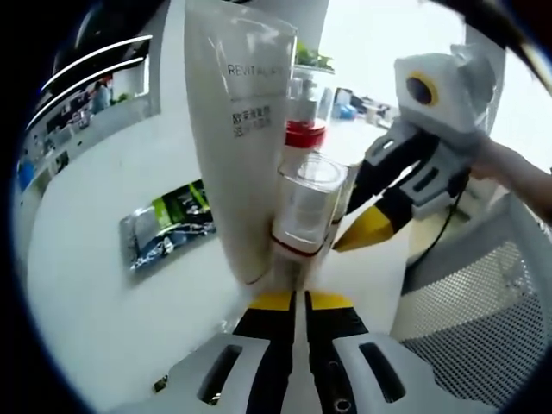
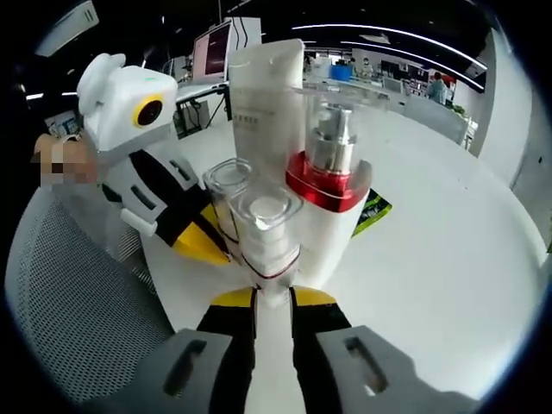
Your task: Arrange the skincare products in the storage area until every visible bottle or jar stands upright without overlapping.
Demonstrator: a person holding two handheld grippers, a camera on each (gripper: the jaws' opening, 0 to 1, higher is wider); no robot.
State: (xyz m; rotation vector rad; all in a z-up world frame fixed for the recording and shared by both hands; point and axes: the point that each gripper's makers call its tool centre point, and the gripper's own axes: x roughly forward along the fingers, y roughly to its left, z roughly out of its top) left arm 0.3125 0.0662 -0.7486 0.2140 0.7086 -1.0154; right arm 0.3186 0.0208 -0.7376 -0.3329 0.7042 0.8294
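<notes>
Three skincare products stand close together on the white table (image 1: 103,285): one tall cream tube (image 1: 237,129), one pump bottle with a red collar (image 2: 332,185) under a clear cover, and one small bottle with a clear cap (image 2: 263,228). A second clear cap (image 2: 228,185) shows just behind the small bottle in the right gripper view, so there may be a fourth item, but I cannot tell if it is a separate bottle. All of them are upright and they touch or almost touch each other.

The left gripper (image 1: 296,300) has its yellow-tipped jaws nearly together, with only a narrow slit between them, right at the base of the small clear-capped bottle (image 1: 306,203); whether they pinch it I cannot tell. The right gripper (image 2: 272,297) has its jaws a little apart, and the white base of the small bottle sits between them; it looks held.

One flat foil sachet (image 1: 168,224) with green print lies on the table, well apart from the group. One grey perforated basket (image 2: 78,310) is beside the products at the table edge; the visible part of its inside holds nothing.
</notes>
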